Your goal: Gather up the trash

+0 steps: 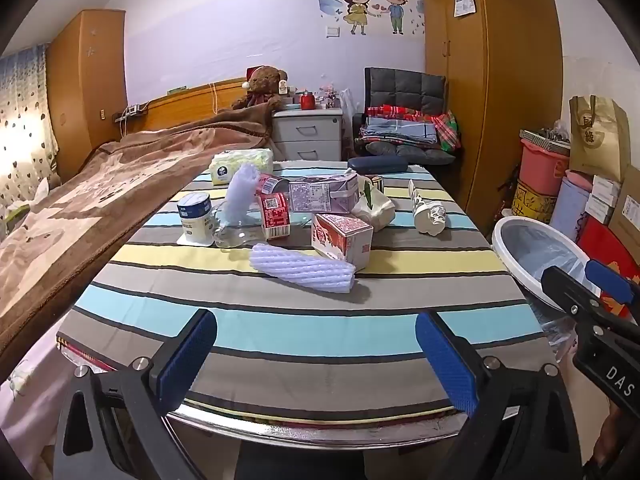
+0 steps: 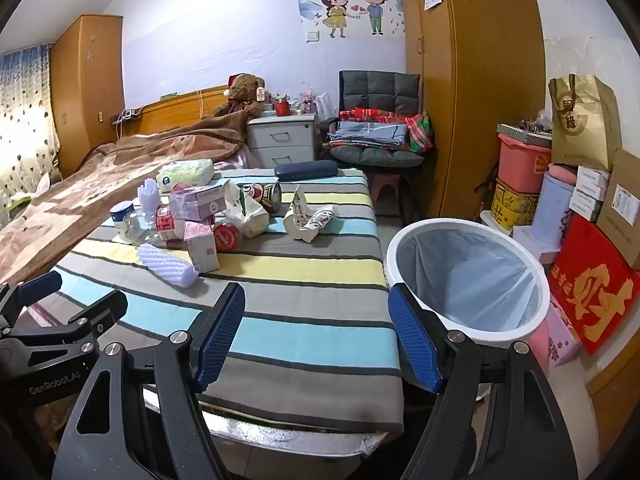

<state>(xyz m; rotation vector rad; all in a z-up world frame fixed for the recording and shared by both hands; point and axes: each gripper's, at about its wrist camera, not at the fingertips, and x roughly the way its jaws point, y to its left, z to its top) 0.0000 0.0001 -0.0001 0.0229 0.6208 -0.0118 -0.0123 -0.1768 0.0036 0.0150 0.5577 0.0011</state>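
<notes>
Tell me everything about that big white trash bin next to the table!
The trash bin is round with a thick white rim and looks like plastic. A thin, clear bluish bag lines it, crinkled and folded over the rim. It stands upright, open-topped and looks empty, on the floor beside the striped table, with boxes behind it. Neither gripper touches it.

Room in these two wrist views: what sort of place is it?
Most likely a home bedroom: a bed with a brown blanket, a bedside drawer unit and a wooden wardrobe.
</notes>
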